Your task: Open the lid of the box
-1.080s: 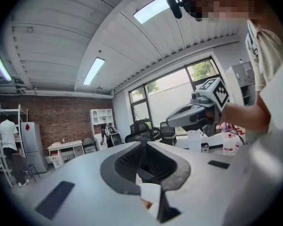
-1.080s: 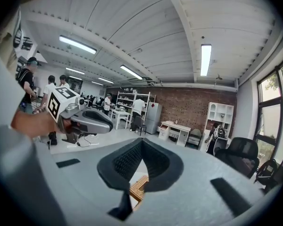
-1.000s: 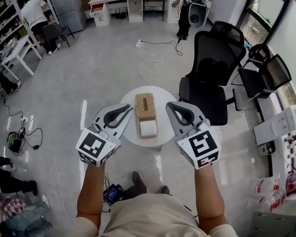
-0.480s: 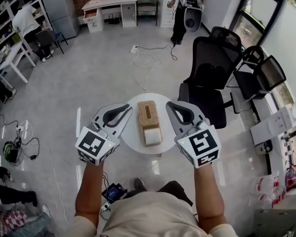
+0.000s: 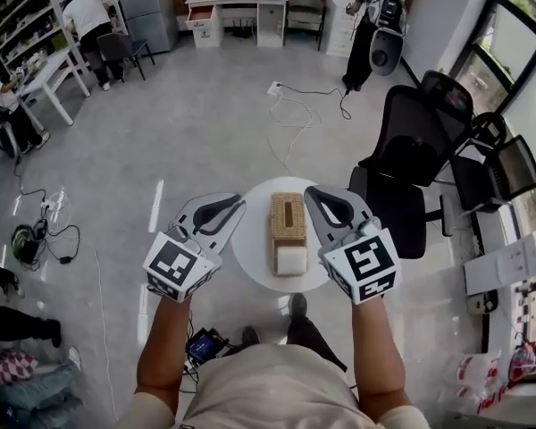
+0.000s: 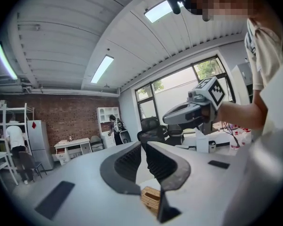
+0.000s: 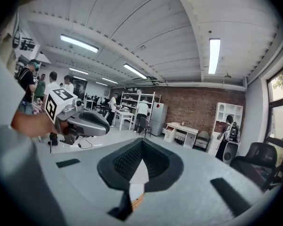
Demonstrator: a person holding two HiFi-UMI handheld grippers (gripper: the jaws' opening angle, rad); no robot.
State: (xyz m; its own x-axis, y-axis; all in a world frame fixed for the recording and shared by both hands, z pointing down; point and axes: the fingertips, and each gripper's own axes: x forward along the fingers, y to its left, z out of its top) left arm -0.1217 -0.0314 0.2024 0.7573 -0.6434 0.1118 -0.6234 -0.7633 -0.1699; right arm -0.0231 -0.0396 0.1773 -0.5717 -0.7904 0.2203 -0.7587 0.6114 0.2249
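Shows the right gripper (image 7: 141,144) at centre, jaws closed tip to tip with nothing clamped. Catches a sliver of woven box (image 7: 137,201) at 6 o'clock below the jaws, the left gripper (image 7: 80,120) at 9 o'clock, a black office chair (image 7: 260,158) at 4 o'clock.

Head view has swung on me. Round table (image 5: 250,244) with woven box (image 5: 288,214) and white block (image 5: 291,259) slid from frame centre toward lower right. Box was nearer my left gripper (image 5: 238,206), now sits nearer my right gripper (image 5: 314,193). Black office chair (image 5: 409,141) and backpack person (image 5: 375,7) shifted right. Shoe (image 5: 297,304) moved up under the table's lower edge.
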